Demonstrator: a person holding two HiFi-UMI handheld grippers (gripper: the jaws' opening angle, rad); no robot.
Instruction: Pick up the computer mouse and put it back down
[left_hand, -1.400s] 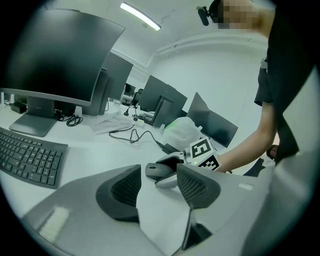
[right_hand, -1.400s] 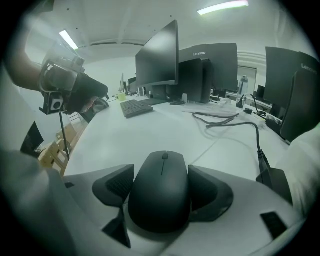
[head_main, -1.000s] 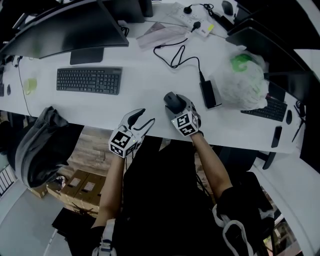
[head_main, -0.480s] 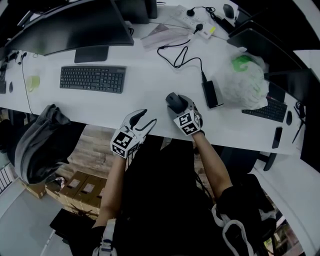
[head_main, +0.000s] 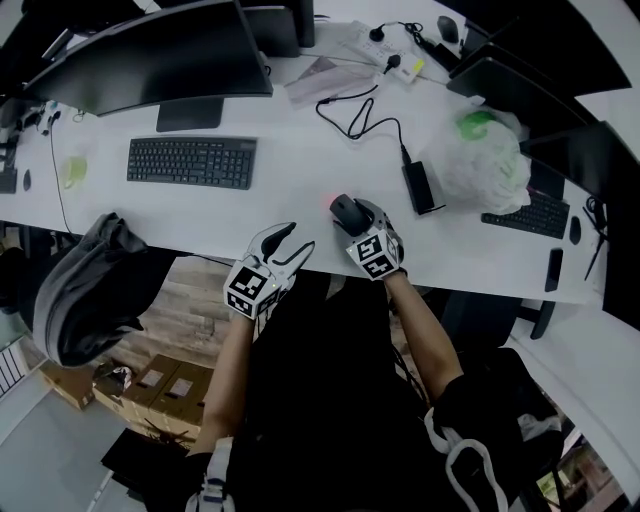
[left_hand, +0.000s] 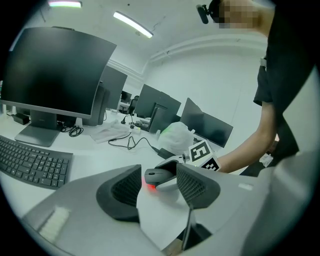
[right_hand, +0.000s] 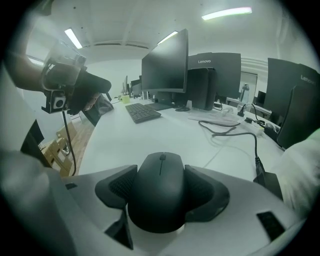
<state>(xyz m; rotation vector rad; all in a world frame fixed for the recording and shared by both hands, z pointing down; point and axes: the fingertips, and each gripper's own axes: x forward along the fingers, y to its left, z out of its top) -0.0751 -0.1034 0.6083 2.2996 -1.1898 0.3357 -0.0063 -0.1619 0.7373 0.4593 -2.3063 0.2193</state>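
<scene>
Two grippers | right gripper (right_hand: 161, 194) fingers (right_hand: 207, 192) clamped on mouse (head_main: 346, 210) | mouse raised just above surface (head_main: 290, 130) | left gripper (head_main: 293, 238) fingers (left_hand: 197, 185) apart, empty, just left of mouse

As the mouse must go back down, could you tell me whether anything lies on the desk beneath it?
Nothing visible does: the right tool grips the black computer mouse over a bare stretch of the white desk.

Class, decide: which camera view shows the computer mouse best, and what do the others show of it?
Right gripper view: the computer mouse fills the centre, gripped by the right tongs, scroll wheel clear. Head view shows it small from above, partly covered. Left gripper view shows it small, side-on, red glow beneath.
</scene>
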